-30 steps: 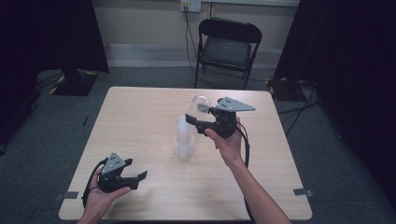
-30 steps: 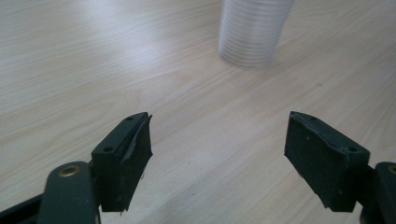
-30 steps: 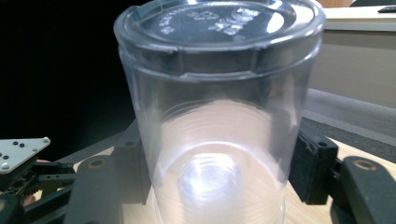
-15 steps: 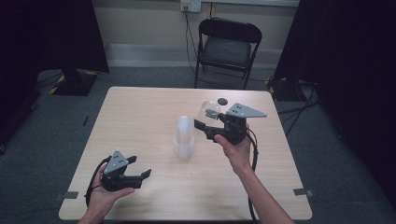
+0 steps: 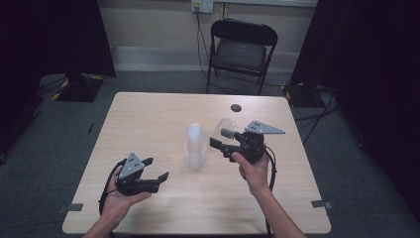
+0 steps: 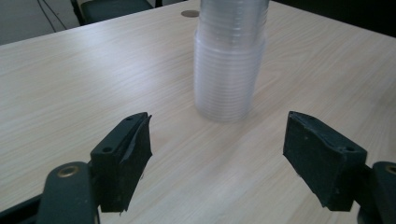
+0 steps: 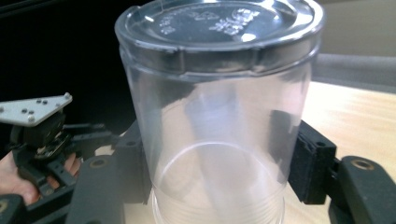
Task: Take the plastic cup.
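Note:
A stack of clear plastic cups stands upside down in the middle of the wooden table. My right gripper is just right of it, shut on a single clear cup. In the right gripper view that cup is base-up, with both pads of the right gripper pressed on its sides. My left gripper is held open near the table's front left, aimed at the stack. In the left gripper view the stack stands beyond the wide-apart jaws of the left gripper.
A small dark disc lies on the table's far side and appears in the left gripper view. A black folding chair stands behind the table. Dark curtains hang on both sides.
The right gripper has drawn the single cup away from the stack, toward the person and slightly lower. The left gripper has shifted a little right and up.

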The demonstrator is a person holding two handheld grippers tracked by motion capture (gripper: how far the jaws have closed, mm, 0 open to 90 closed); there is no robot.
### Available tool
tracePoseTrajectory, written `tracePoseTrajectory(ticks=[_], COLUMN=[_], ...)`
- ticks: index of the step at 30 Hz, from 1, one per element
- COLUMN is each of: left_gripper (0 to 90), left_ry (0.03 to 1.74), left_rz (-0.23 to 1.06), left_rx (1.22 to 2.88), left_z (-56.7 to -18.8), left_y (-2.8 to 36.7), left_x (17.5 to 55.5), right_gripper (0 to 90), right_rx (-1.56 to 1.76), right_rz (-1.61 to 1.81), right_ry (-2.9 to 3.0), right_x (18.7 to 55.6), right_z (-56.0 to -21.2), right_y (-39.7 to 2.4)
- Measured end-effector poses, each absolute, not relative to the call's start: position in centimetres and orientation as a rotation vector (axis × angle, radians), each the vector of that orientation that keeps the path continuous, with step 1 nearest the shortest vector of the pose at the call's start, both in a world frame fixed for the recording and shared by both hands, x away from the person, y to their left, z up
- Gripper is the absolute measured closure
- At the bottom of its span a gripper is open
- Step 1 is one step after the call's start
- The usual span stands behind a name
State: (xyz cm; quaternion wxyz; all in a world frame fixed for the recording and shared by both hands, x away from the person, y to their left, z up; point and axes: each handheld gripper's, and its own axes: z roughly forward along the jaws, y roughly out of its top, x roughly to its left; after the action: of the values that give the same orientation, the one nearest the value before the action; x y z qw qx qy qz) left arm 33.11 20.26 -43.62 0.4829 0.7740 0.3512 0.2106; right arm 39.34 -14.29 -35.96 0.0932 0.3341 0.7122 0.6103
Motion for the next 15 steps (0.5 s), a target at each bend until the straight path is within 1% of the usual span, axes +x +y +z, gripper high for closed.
tracePoseTrajectory(ticks=[6, 11, 13, 15], left_gripper=[23.4, 23.7, 26.9, 27.0], left_ry=[0.782, 0.756, 0.736, 0.724], left_rz=[0.55, 0.54, 0.539, 0.516], left_rx=[1.883, 1.871, 1.871, 1.855], left_z=[-43.4, -43.3, -43.3, -43.2], left_y=[19.3, 18.5, 18.2, 18.0], left_x=[33.0, 33.0, 32.9, 32.9], right_gripper=[36.3, 36.6, 36.7, 36.7], right_rx=[1.033, 1.066, 1.076, 1.084], right_rz=[1.828, 1.865, 1.882, 1.89], right_ry=[2.125, 2.134, 2.133, 2.133], right_x=[38.5, 38.0, 37.8, 37.5], right_z=[-36.8, -37.5, -37.7, -38.0], right_y=[-14.7, -15.1, -15.3, -15.4])
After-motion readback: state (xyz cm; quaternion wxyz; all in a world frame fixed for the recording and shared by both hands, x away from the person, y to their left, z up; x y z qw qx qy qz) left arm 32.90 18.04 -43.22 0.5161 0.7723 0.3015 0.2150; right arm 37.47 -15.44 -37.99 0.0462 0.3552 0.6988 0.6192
